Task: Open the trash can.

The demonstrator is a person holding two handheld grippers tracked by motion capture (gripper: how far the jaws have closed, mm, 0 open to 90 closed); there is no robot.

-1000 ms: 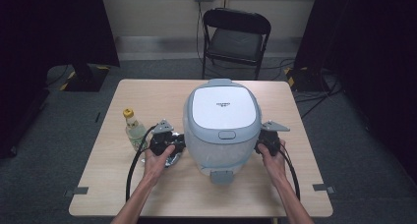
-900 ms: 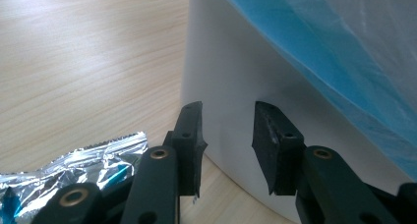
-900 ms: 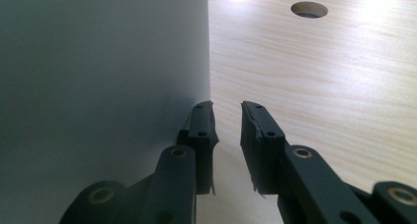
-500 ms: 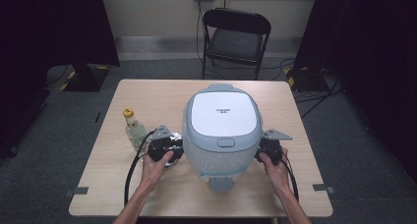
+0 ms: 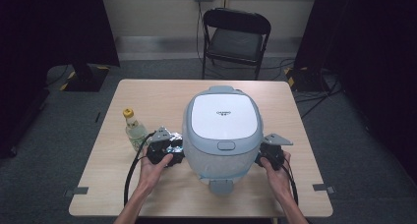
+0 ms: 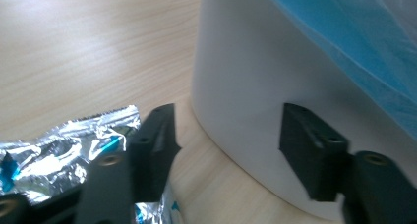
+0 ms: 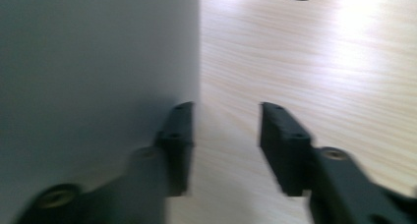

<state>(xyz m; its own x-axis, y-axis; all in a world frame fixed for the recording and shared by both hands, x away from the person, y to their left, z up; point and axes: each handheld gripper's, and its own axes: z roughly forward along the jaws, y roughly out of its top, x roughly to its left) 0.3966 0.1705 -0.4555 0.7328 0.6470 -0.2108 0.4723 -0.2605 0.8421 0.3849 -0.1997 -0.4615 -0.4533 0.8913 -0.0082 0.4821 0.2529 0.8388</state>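
I'm working at a pale wooden table [image 5: 147, 91] on grey carpet, with a black folding chair [image 5: 237, 35] behind it. A large white and blue-grey rice cooker [image 5: 221, 130] sits mid-table, its lid print too small to read. A yellow-capped bottle [image 5: 134, 129] stands to its left, and crumpled foil wrapping [image 6: 64, 145] lies under my left gripper [image 6: 226, 135]. That gripper's jaws have just been opening beside the cooker's base, holding nothing. My right gripper [image 7: 226, 130] has also just been opening; its jaws are apart and empty against the cooker's other side.
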